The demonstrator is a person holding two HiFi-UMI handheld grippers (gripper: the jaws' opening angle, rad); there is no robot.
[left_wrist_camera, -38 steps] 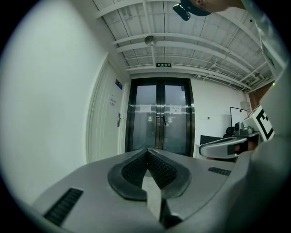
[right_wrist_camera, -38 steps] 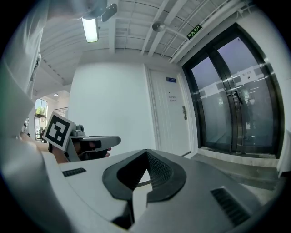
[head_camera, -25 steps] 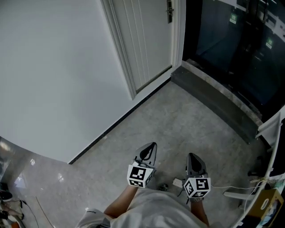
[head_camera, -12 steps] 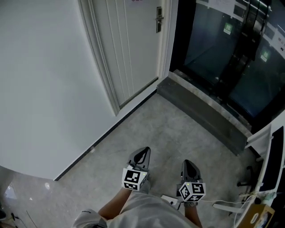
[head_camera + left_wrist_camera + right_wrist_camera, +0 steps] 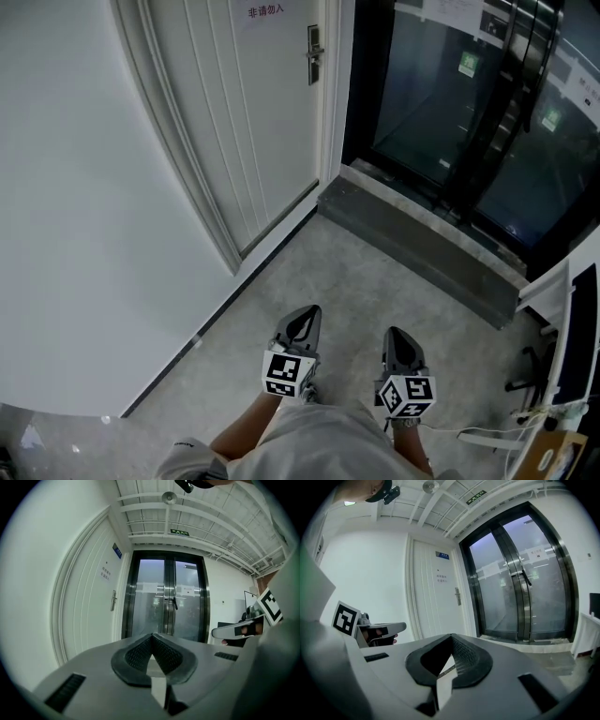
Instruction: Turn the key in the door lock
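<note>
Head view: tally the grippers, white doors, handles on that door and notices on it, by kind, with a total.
Grippers: 2 (left gripper, right gripper)
White door: 1
Door handle: 1
Notice on the door: 1
Total: 5

The grey plastic left gripper (image 5: 302,322) and the grey plastic right gripper (image 5: 401,339) point forward side by side before the person's waist, slightly apart, each with jaws pressed together on nothing.
</note>
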